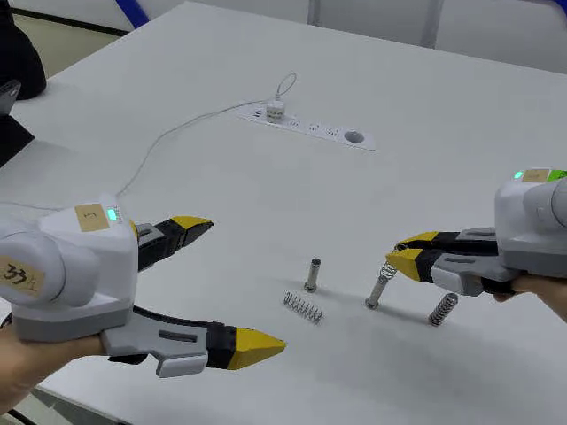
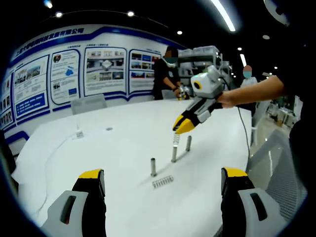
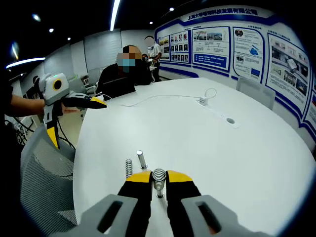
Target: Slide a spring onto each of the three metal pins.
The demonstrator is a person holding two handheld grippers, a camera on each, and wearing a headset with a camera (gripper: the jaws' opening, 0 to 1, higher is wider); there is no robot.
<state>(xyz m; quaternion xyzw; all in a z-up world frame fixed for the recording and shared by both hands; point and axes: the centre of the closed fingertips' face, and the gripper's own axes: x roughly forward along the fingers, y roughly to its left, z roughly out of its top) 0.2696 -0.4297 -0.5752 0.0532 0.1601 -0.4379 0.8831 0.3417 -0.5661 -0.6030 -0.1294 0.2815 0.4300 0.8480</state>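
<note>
Left hand-held gripper (image 1: pixel 244 283) — loose spring (image 1: pixel 303 307), pin (image 1: pixel 313 274) ahead

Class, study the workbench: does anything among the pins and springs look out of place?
One spring lies flat on the table, loose beside a bare upright pin; nothing looks damaged.

A corporate office or showroom: blue-trimmed poster boards (image 2: pixel 74 69) line the wall at upper left, behind a large white meeting tabletop (image 1: pixel 425 80) and mesh chairs (image 3: pixel 44 168).
</note>
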